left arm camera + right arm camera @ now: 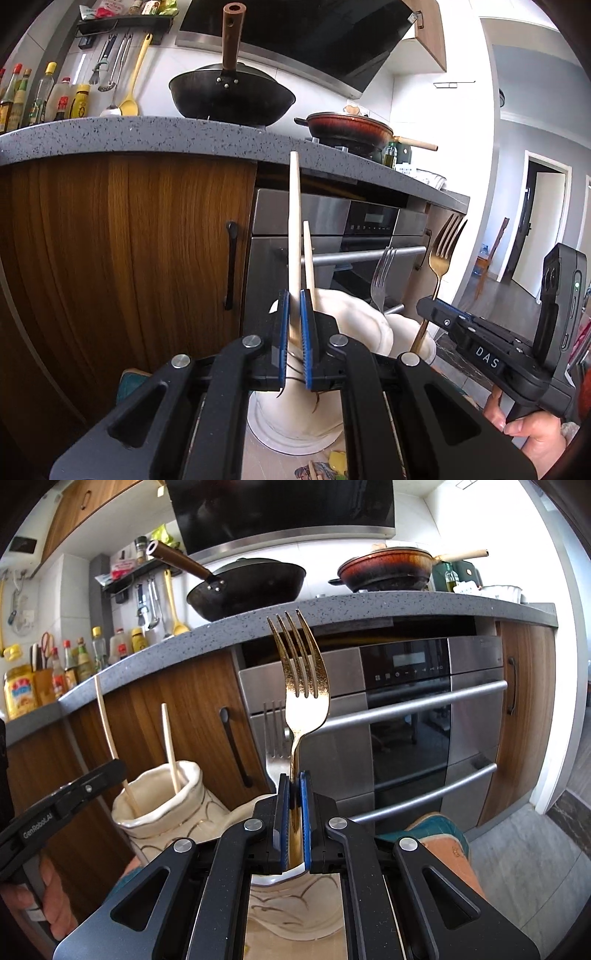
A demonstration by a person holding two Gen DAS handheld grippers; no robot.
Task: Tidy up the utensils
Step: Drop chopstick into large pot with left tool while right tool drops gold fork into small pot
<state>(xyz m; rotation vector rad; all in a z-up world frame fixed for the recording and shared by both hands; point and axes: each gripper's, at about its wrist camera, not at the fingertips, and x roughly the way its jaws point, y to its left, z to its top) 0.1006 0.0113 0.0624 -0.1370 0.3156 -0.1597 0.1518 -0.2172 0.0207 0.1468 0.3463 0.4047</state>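
My left gripper is shut on a pale wooden chopstick held upright over a cream ceramic holder. A second chopstick stands in that holder beside it. My right gripper is shut on a gold fork, tines up, over a second cream holder. A silver fork stands in that holder behind the gold one. In the right wrist view both chopsticks stand in the left holder. In the left wrist view the gold fork and silver fork show at right.
Both holders stand low in front of wooden cabinets and a steel oven. A grey counter above carries a black wok, a red pan and bottles. More utensils lie on the mat below.
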